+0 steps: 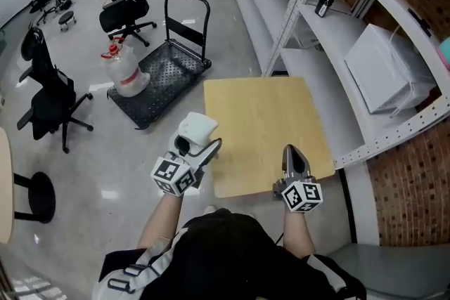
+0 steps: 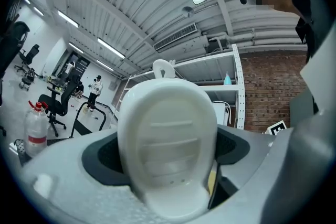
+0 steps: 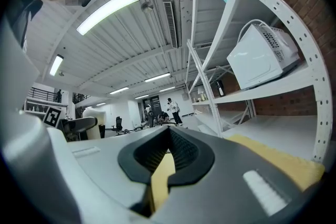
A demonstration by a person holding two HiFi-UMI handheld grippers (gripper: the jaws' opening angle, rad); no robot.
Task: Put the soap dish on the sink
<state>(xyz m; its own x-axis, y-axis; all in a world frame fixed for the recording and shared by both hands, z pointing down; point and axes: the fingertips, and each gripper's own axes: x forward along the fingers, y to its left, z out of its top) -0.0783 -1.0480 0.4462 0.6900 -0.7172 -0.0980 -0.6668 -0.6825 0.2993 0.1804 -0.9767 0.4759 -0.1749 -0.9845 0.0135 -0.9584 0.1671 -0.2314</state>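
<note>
The white soap dish (image 1: 197, 128) is held off the left edge of a tan square table (image 1: 260, 116), with my left gripper (image 1: 202, 145) shut on it. In the left gripper view the soap dish (image 2: 168, 134) fills the middle, upright between the dark pads of my left gripper (image 2: 168, 157). My right gripper (image 1: 295, 157) is shut and holds nothing, above the table's near edge. In the right gripper view my right gripper (image 3: 167, 150) has its jaws together, and the soap dish (image 3: 94, 116) shows small at the left. No sink is in view.
White metal shelving (image 1: 330, 46) with a white appliance (image 1: 385, 70) runs along the brick wall at the right. A black platform trolley (image 1: 163, 74) with a water jug (image 1: 126, 72) stands on the floor beyond the table. Office chairs (image 1: 48, 98) stand at the left.
</note>
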